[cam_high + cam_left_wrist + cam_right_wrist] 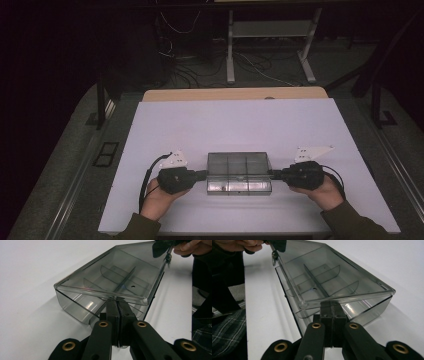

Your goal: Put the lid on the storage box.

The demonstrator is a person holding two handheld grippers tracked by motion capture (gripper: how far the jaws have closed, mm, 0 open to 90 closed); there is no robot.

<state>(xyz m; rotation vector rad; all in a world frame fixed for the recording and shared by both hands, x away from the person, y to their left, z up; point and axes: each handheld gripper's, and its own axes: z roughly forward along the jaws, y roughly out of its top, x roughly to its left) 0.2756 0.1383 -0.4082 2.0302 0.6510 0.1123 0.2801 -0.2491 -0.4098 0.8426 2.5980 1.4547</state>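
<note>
While each claw, left (202, 174) and right (274, 174), pinches an end of the clear compartment box's (239, 172) lid, uneven lifting could twist the box or slip a grip.

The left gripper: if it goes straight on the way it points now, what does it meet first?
The left gripper is shut on the end of the clear compartment box, so it would likely just push that box toward the right gripper.

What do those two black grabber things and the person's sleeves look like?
Both are chunky and black. The left gripper and right gripper each carry a pale three-cornered plate and trail a black cable. Up close, the jaws are flat black bars with brass-ringed holes. The sleeves are dark olive green.
</note>
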